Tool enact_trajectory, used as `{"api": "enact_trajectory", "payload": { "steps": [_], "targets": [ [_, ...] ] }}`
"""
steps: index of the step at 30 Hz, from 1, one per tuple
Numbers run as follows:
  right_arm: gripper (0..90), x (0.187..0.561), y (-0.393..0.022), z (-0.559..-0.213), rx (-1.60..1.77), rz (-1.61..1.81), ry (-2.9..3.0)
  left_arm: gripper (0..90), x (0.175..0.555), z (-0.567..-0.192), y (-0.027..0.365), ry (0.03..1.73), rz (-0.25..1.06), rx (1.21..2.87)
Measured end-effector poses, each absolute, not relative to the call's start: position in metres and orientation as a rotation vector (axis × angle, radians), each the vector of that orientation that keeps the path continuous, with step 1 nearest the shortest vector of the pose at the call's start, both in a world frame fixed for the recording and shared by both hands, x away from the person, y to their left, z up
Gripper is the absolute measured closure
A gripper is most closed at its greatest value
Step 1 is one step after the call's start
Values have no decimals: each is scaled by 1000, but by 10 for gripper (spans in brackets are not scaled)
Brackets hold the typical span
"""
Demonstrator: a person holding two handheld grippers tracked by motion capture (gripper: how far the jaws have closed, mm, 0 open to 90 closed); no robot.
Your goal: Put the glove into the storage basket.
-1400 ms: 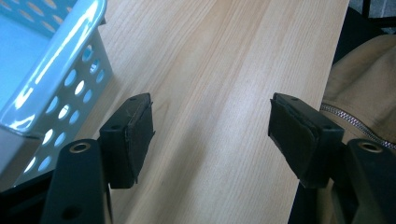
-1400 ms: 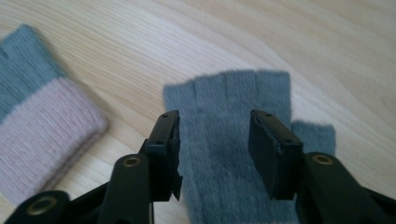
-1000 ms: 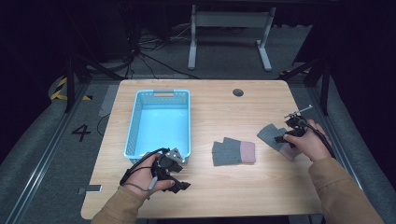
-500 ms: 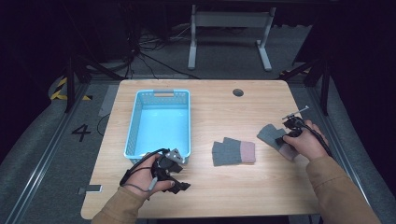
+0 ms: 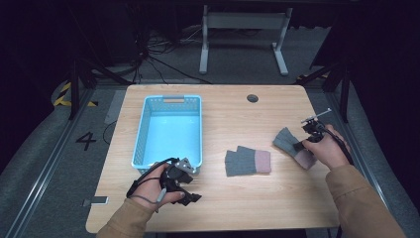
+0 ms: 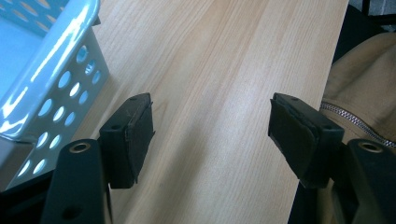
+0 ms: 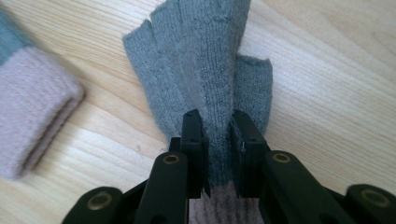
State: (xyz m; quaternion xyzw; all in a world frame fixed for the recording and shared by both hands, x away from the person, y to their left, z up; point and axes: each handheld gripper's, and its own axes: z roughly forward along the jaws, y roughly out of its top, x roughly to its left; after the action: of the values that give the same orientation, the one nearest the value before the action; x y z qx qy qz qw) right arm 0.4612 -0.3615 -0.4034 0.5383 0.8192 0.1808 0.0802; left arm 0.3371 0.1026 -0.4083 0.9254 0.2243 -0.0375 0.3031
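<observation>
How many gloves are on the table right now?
2. One glove lies flat mid-table, right of the basket. The other glove is near the right edge, pinched in the right gripper, whose jaws have just been closing.

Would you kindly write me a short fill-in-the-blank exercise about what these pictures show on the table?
1. The right gripper has its jaws pinched on a grey ____ with a pink cuff.
2. The basket on the table is light ____ in colour.
3. The left gripper has its jaws ____, with bare wood between them.
4. The second glove lies ____ on the wood, between basket and right gripper.

Missing words: glove; blue; open; flat
</observation>
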Motion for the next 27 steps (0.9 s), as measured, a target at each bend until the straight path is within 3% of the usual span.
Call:
{"api": "enact_trajectory", "payload": {
  "steps": [15, 27],
  "targets": [
    [768, 451, -338, -357, 1420, 620, 2510, 320, 336, -407, 103, 592, -93, 2449],
    [765, 444, -302, -342, 1224, 658, 2609, 320, 335, -406, 103, 595, -97, 2448]
  ]
}}
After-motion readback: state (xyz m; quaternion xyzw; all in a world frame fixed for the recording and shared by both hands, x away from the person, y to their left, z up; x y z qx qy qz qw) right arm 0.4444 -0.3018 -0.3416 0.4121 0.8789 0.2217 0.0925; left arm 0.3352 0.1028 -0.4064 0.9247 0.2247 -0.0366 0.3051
